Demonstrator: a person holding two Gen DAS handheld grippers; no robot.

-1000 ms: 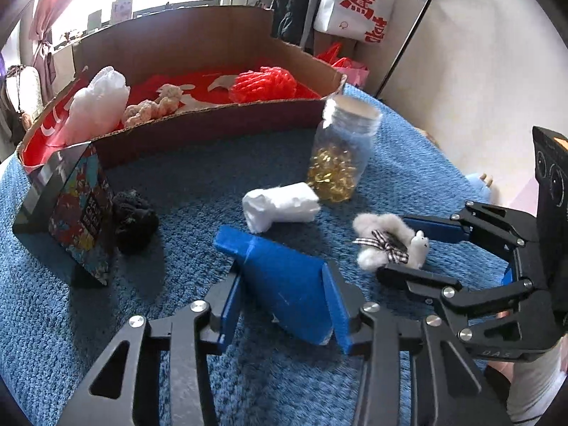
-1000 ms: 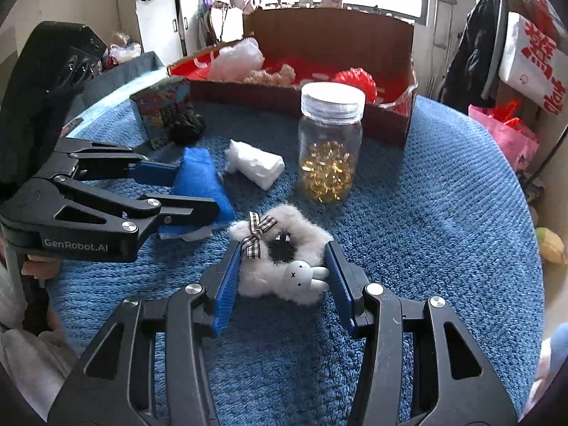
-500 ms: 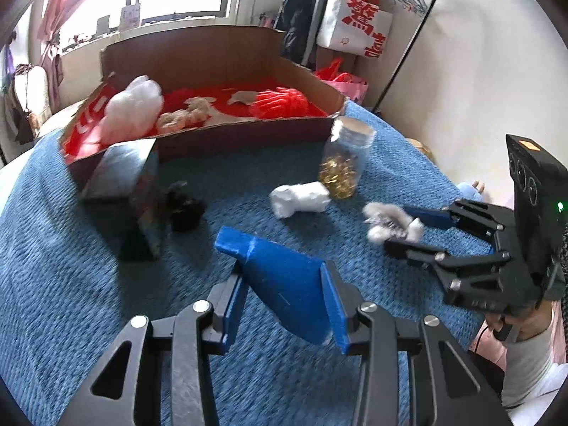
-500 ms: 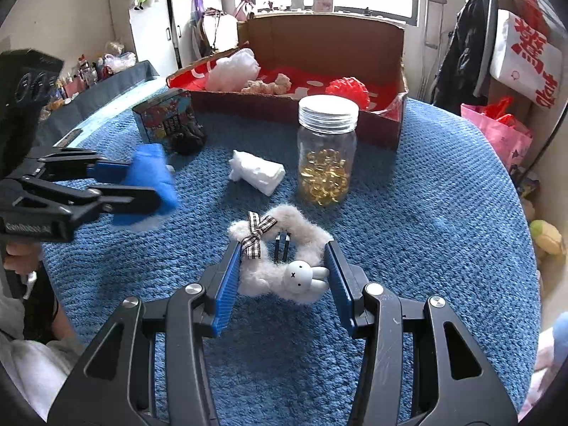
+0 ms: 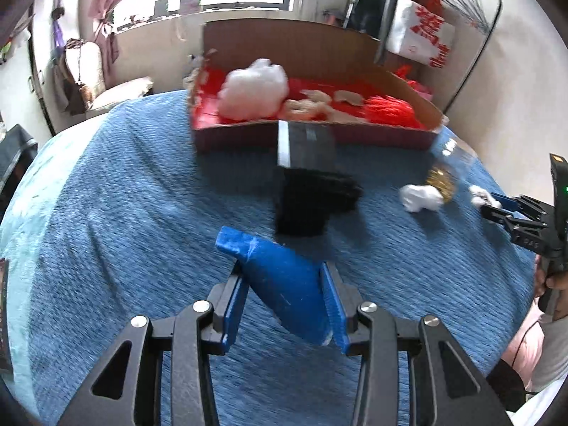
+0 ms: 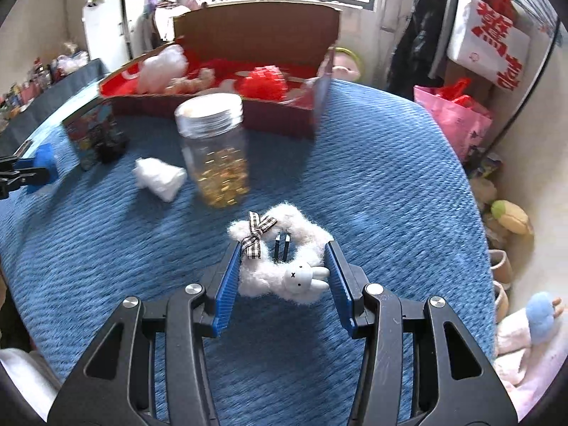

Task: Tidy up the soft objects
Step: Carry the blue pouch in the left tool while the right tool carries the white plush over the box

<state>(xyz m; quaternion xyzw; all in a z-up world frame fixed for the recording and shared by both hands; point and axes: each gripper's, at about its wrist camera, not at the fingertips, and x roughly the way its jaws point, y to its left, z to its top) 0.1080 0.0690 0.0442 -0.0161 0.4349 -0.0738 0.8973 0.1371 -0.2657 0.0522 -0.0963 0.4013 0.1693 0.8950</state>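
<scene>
Left tool (image 5: 284, 298) pinches a blue sponge (image 5: 284, 284), wedge-shaped, lifted above the counter (image 5: 124, 213). Right tool (image 6: 280, 277) clamps a white fluffy ring (image 6: 284, 248) with checked bow and small rabbit head, held over the blue knit cover. Behind: a cardboard box (image 6: 255, 28) with red lining holding soft items, a jar (image 6: 216, 156) of gold beads, a white wad (image 6: 159, 177). Window and hanging clothes beyond.

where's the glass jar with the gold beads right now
In the right wrist view the glass jar stands on the blue cloth, in front of the cardboard box, with the white wad at its left.
</scene>
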